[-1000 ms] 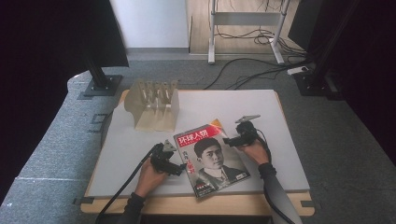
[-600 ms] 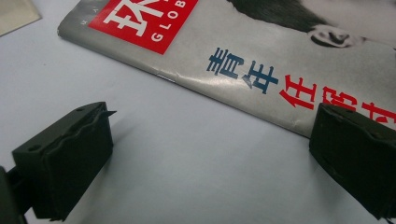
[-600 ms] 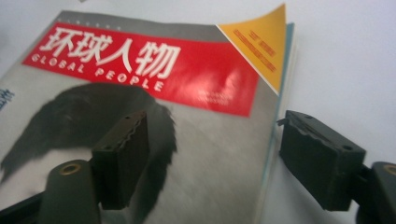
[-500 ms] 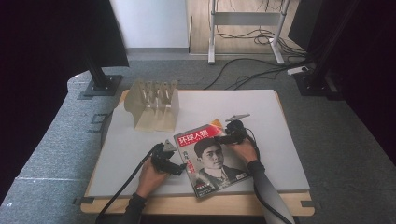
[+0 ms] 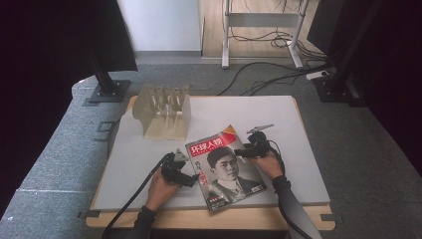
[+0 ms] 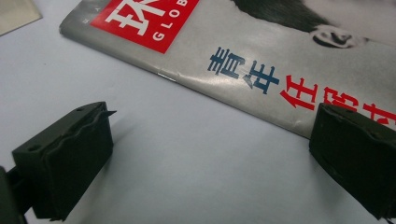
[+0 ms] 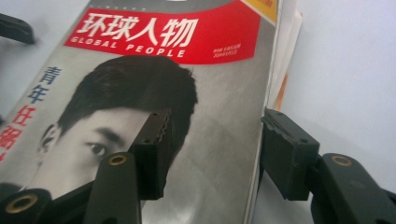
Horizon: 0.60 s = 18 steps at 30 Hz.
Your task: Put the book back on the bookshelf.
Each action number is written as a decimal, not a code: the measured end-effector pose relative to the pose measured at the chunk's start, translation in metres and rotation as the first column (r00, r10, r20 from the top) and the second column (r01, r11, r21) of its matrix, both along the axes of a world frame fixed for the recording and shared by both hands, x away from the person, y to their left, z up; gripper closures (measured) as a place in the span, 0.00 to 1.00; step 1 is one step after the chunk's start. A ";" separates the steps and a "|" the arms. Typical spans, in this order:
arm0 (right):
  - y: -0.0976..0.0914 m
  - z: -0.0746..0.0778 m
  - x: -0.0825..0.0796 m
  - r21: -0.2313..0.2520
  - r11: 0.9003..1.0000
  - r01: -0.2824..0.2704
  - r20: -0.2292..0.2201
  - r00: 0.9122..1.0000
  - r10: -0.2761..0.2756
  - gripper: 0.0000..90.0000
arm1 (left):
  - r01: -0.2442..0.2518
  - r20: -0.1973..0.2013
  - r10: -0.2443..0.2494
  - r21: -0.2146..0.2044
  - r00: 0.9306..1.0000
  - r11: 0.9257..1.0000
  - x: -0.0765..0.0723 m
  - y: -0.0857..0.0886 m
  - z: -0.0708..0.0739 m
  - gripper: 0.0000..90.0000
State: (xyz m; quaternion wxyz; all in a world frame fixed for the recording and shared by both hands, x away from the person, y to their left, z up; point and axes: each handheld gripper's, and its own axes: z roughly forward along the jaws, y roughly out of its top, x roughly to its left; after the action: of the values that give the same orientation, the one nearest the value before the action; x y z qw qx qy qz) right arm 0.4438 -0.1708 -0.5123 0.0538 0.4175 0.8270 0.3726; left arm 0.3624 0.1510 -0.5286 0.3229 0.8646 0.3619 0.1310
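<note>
A magazine (image 5: 226,169) with a red title band and a portrait cover lies flat near the front of the white table (image 5: 259,114). My left gripper (image 5: 190,179) rests on the table at the magazine's left edge. It is open wide, with bare table between its jaws and one jaw tip over the spine edge (image 6: 261,84). My right gripper (image 5: 240,152) straddles the magazine's right edge (image 7: 268,79), one jaw over the cover, the other beside the page edges. Its jaws have just been closing around that edge, and a gap still shows.
A pale wooden slotted rack (image 5: 164,112) stands at the table's back left; its corner (image 6: 14,14) appears in the left gripper view. Black monitor stands (image 5: 107,87) and cables (image 5: 268,74) lie on the carpet beyond. Bare table stretches to the right of the magazine.
My right gripper has shifted a little left onto the magazine's right edge and its jaws have narrowed. The left gripper and the magazine have stayed put.
</note>
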 end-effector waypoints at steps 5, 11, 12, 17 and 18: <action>0.012 -0.002 0.018 -0.049 0.999 -0.017 0.037 0.999 0.019 0.62 | 0.000 0.000 0.000 -0.001 1.000 1.000 0.000 0.000 0.000 0.00; 0.010 0.008 0.017 -0.029 0.998 -0.060 0.072 0.995 0.062 0.78 | 0.001 -0.001 -0.001 -0.001 1.000 1.000 0.000 0.000 0.000 0.00; 0.009 0.011 0.015 -0.016 0.997 -0.070 0.070 0.995 0.071 0.80 | 0.001 -0.001 -0.001 -0.001 1.000 1.000 0.000 0.000 0.000 0.00; 0.026 0.014 0.013 -0.113 0.988 -0.109 0.081 0.990 0.119 0.85 | 0.000 -0.001 0.000 -0.003 1.000 1.000 0.000 0.000 0.000 0.00; 0.027 0.016 0.013 -0.127 0.986 -0.110 0.087 0.989 0.122 0.87 | -0.001 0.000 0.001 -0.003 1.000 1.000 0.000 0.000 0.000 0.00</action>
State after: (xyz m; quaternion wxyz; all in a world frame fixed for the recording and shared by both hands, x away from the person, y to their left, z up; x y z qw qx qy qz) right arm 0.4565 -0.1436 -0.4965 0.0966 0.3464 0.8677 0.3431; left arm 0.3623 0.1511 -0.5286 0.3241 0.8640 0.3625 0.1304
